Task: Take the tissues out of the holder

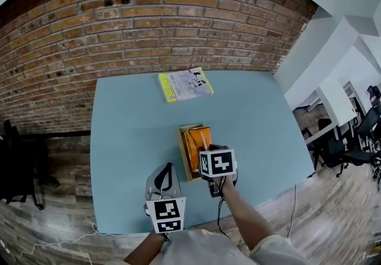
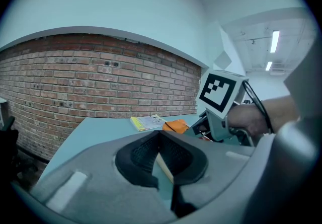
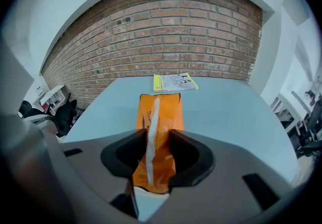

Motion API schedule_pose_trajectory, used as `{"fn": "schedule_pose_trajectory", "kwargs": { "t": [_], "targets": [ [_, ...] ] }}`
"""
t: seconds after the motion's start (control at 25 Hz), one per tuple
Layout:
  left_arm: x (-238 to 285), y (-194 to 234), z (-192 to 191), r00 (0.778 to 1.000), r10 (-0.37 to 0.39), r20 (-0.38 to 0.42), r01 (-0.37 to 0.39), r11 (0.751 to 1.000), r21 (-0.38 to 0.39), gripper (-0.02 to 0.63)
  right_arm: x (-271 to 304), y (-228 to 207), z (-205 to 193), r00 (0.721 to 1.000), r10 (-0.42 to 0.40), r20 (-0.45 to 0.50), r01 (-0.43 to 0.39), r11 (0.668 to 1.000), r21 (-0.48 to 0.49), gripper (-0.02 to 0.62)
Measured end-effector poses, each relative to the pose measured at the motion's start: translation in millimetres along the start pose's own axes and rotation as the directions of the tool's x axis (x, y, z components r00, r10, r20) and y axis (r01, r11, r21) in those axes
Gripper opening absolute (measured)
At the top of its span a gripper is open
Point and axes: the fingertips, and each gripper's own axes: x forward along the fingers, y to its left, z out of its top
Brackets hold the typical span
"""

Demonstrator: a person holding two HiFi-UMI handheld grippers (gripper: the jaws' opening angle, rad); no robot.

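An orange tissue pack [image 1: 196, 140] lies in a shallow wooden holder [image 1: 182, 155] near the middle of the light blue table [image 1: 131, 127]. My right gripper [image 1: 207, 152] is over the pack's near end. In the right gripper view the pack [image 3: 161, 112] runs between the jaws of that gripper [image 3: 158, 136], pinched at its near part. My left gripper [image 1: 168, 167] rests just left of the holder with its jaws meeting at the tips [image 2: 160, 135] and nothing held. From the left gripper view the pack [image 2: 176, 126] shows beside the right gripper's marker cube [image 2: 219, 92].
A yellow-edged booklet [image 1: 185, 84] lies at the table's far side, close to the brick wall [image 1: 149, 25]. White desks and dark office chairs [image 1: 351, 139] stand to the right. The table's near edge is just behind both grippers.
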Motion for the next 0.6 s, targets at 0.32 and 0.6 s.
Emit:
{"fn": "schedule_pose_trajectory", "kwargs": {
  "t": [0.32, 0.6],
  "targets": [
    [-3.2, -13.7, 8.1, 0.999, -0.030, 0.023, 0.030, 1.000, 0.008, 0.005, -19.4, -8.9, 7.2, 0.999, -0.007, 0.041, 0.005, 0.999, 0.040, 0.152],
    [-4.3, -39.6, 13.7, 0.996, -0.079, 0.039, 0.078, 0.997, 0.019, 0.005, -38.3, -28.8, 1.0, 0.997, -0.038, 0.063, 0.034, 0.997, 0.075, 0.152]
  ]
}}
